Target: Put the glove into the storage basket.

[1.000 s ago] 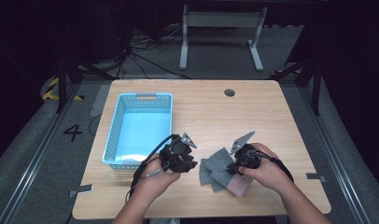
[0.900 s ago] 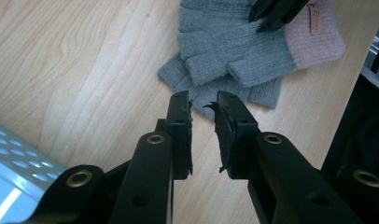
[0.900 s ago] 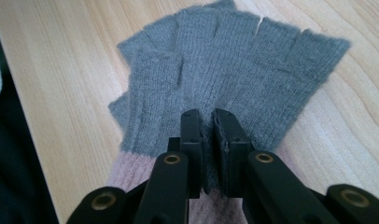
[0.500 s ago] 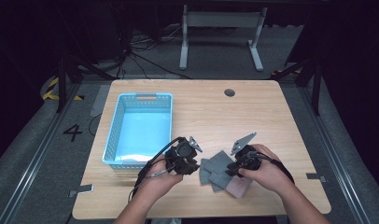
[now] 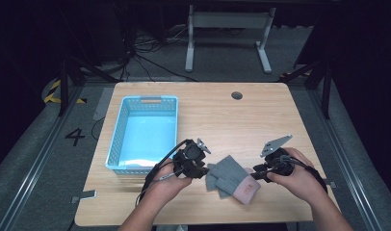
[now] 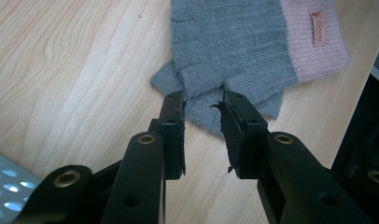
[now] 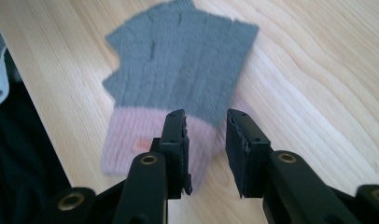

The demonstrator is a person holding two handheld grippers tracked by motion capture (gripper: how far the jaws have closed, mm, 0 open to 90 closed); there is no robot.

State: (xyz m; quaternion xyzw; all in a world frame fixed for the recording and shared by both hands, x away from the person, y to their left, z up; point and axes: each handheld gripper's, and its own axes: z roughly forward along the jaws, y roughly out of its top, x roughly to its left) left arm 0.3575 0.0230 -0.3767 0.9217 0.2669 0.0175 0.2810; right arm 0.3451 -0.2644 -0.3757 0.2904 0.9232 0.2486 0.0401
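A grey knitted glove (image 5: 230, 179) with a pink cuff lies flat on the wooden table (image 5: 222, 115), between the 2 grippers. In the high view the left gripper (image 5: 204, 169) sits at the glove's finger end and the right gripper (image 5: 257, 174) at its cuff end, each held low in a hand near the front edge. In the left gripper view the 2 black jaws stand apart with a clear gap, their tips right at the grey glove fingers (image 6: 204, 100); a fold of grey knit shows in the gap just ahead of the tips, though I cannot tell whether the pads touch it. The pink cuff (image 6: 313, 39) with its small sewn label (image 6: 317, 28) lies farther out, beyond and to the right of the tips. In the right gripper view the jaws are also parted, with nothing clamped between them, and the tips hover over the cuff (image 7: 131, 137); the picture is blurred here, so contact is uncertain. The grey fingers fan away past the tips, toward the left gripper. A light blue basket (image 5: 117, 130) stands well off, beyond the left gripper.
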